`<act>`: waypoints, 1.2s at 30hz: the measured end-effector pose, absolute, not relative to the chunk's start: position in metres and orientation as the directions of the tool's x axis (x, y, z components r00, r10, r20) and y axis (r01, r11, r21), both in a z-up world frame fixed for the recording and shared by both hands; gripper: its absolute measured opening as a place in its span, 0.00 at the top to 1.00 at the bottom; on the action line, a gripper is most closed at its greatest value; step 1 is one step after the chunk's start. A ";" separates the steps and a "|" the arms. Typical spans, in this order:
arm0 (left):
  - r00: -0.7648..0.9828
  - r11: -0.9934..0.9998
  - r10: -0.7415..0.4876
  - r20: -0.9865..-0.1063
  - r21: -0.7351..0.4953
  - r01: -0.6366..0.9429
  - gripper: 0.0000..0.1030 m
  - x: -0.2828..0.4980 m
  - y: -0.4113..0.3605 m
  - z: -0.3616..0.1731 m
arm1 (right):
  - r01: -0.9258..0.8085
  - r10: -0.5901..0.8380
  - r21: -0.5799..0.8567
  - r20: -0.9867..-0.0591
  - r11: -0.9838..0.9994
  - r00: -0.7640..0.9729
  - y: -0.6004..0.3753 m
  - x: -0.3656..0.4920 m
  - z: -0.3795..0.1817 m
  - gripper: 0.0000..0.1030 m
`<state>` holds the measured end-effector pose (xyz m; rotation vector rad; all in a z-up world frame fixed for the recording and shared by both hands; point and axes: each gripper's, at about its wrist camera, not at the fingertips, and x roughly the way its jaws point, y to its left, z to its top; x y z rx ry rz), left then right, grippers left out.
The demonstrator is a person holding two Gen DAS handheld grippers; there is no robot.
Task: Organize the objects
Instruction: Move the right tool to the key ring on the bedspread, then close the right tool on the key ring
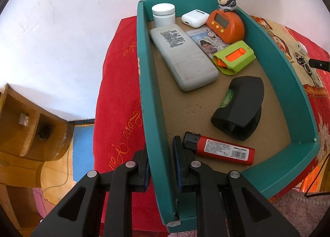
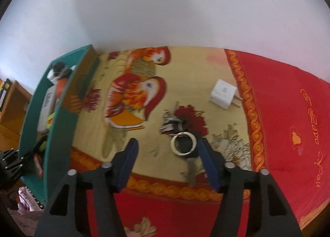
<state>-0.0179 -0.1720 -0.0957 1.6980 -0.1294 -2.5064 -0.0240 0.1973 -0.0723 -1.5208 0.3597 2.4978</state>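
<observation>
**Clerk:** Item one, the box. Where is it, and who has it?

**Me:** Teal box, standing at the left end of the red cloth. My left gripper straddles its left wall at the near corner, one finger outside and one inside. The pads look pressed to the wall, so I count it as clenched on the box.

**Clerk:** Contents?

**Me:** Far end: white jar, white earbud case, orange timer with a small figurine on top. Middle: grey remote, a cartoon card, a green and orange holder. Near end: black level and red lighter, the lighter just beside my inner finger.

**Clerk:** Still loose?

**Me:** A bunch of keys with a pale ring, lying mid-cloth near the front edge, and a white charger plug farther back toward the right. My right gripper is released, jaws wide, and the ring sits just inside the right finger. I judge the keys to be next.

**Clerk:** Risks?

**Me:** The ring sits off centre between the jaws, so closing here may catch only the ring and leave the bunch dangling or sliding out. The view is blurred, so I may misjudge depth and pinch the cloth. On the left, a thin cardboard wall can buckle, and any tug would tip the box.
</observation>
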 end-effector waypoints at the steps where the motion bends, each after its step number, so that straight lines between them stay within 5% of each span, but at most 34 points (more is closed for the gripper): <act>1: -0.368 -0.990 -0.139 -0.919 0.133 0.044 0.83 -0.018 -0.172 -0.096 | -0.289 0.042 0.100 -0.893 -0.952 -0.449 0.200 -0.025 -0.074 0.53; 9: -0.366 -0.990 -0.142 -0.920 0.134 0.048 0.82 -0.017 -0.173 -0.095 | -0.272 0.034 0.092 -0.905 -0.958 -0.424 0.210 -0.033 -0.083 0.71; 26: -0.364 -0.989 -0.151 -0.919 0.143 0.048 0.82 -0.018 -0.172 -0.095 | -0.240 0.069 0.039 -0.902 -0.970 -0.426 0.205 -0.046 -0.092 0.84; 28: -0.364 -0.988 -0.151 -0.919 0.144 0.048 0.83 -0.018 -0.172 -0.095 | -0.247 0.082 0.033 -0.894 -0.969 -0.441 0.205 -0.044 -0.089 0.97; 36: -0.364 -0.988 -0.151 -0.919 0.144 0.048 0.82 -0.019 -0.172 -0.095 | -0.238 0.069 0.062 -0.862 -0.969 -0.502 0.198 -0.035 -0.076 1.00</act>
